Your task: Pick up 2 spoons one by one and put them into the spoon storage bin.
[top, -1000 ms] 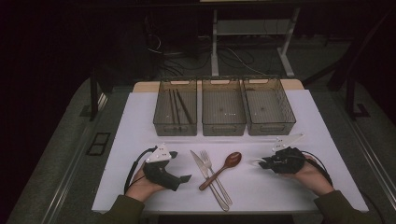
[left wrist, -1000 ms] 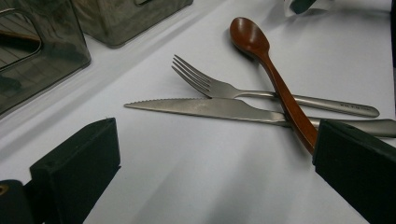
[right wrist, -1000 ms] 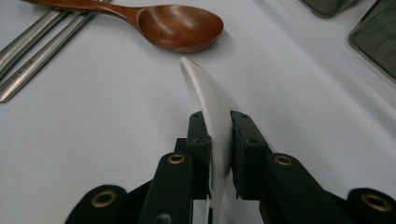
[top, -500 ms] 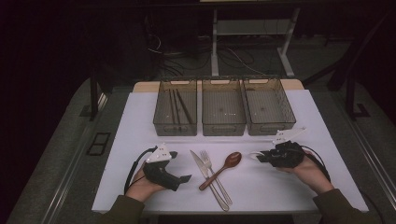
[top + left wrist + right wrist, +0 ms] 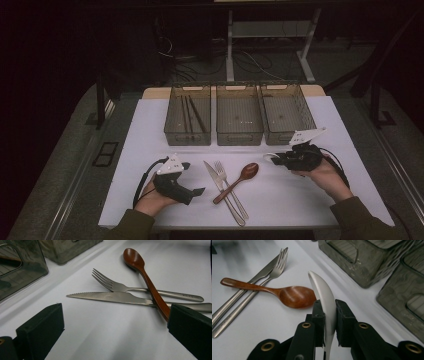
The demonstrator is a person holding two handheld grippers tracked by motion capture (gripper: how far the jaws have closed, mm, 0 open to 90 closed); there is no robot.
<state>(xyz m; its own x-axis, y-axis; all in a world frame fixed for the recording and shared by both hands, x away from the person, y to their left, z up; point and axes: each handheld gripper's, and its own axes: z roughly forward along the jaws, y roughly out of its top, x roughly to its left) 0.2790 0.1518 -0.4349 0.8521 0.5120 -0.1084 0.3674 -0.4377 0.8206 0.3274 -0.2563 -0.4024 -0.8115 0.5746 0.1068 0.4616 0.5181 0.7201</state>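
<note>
Right claw (image 5: 272, 158) has lifted w/ white spoon (image 5: 323, 297) pinched mid-handle — light, stiff, slick, so grip near bowl; left claw (image 5: 199, 191) open.

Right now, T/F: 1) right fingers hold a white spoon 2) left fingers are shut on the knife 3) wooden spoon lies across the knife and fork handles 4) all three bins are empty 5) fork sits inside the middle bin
1) True: the right gripper is shut on the white spoon.
2) False: the left gripper is open, and the knife lies on the table untouched.
3) True: the wooden spoon crosses over both handles.
4) False: the left bin holds dark sticks.
5) False: the fork lies on the table.
</note>
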